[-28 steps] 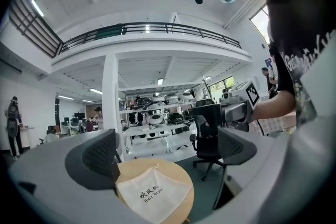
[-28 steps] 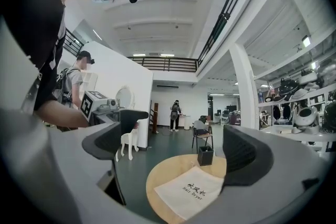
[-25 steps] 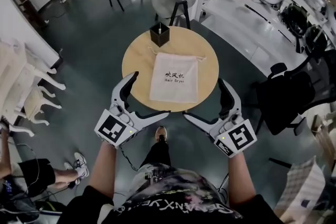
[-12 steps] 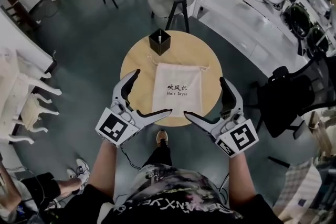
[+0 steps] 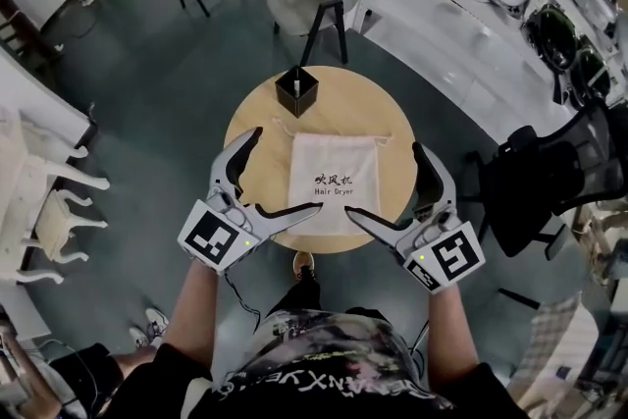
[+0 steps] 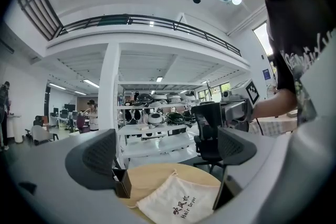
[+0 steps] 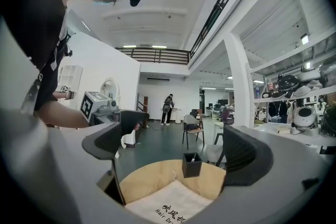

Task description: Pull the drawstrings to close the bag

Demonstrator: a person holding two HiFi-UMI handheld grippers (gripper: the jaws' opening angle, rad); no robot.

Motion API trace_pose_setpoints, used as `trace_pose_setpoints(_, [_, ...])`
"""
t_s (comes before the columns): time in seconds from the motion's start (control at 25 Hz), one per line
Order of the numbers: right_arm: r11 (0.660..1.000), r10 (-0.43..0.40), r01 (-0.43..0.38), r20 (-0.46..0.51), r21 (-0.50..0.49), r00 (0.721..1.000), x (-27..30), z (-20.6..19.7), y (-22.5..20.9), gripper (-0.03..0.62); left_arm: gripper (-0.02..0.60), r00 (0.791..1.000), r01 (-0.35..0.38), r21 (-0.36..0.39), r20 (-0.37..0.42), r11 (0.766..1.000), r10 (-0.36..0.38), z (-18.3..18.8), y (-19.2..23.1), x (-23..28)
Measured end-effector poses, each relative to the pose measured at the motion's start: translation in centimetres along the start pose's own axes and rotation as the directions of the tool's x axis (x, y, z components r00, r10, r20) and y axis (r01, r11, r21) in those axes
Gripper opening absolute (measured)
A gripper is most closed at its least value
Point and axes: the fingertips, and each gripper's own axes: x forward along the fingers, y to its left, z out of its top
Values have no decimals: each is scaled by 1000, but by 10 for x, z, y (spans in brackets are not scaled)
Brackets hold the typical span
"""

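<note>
The cream cloth bag [image 5: 336,182] at frame centre is judged soft and light, best taken by its top drawstrings [image 5: 383,139], while the left gripper [image 5: 285,172] and the right gripper [image 5: 385,180] are held open.

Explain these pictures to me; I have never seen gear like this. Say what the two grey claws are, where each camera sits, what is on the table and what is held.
No robot here: a person holds a two-jaw gripper in each hand. The head view comes from a camera on the person's head, looking down at the left gripper and right gripper. The other two pictures come from cameras riding on each gripper, looking along its jaws. On the round wooden table lies a white cloth bag printed "Hair Dryer", its drawstrings at the far end, with a small black box beyond it. Both grippers are open and hold nothing; they hover by the table's near edge, one on each side of the bag.
</note>
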Motion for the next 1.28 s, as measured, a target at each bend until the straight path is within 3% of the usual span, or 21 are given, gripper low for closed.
trace_pose_setpoints(0.2, [1000, -14, 14, -2, -2, 1000, 20, 6, -9, 584, 584, 1000, 14, -25, 21, 1000, -14, 4, 21, 6])
trace_pose_setpoints(0.76, [1000, 0, 0, 2, -19, 1000, 39, 12, -22, 584, 584, 999, -1, -3, 32, 1000, 1, 11, 44, 19])
trace_pose_setpoints(1.12, [999, 51, -51, 27, -11, 998, 41, 14, -51, 584, 584, 999, -49, 10, 19, 999, 49, 15, 48, 43])
trace_pose_setpoints(1.28, [997, 78, -77, 31, -5, 996, 40, 15, -67, 584, 584, 996, -84, 21, -25, 996, 85, 9, 50, 55])
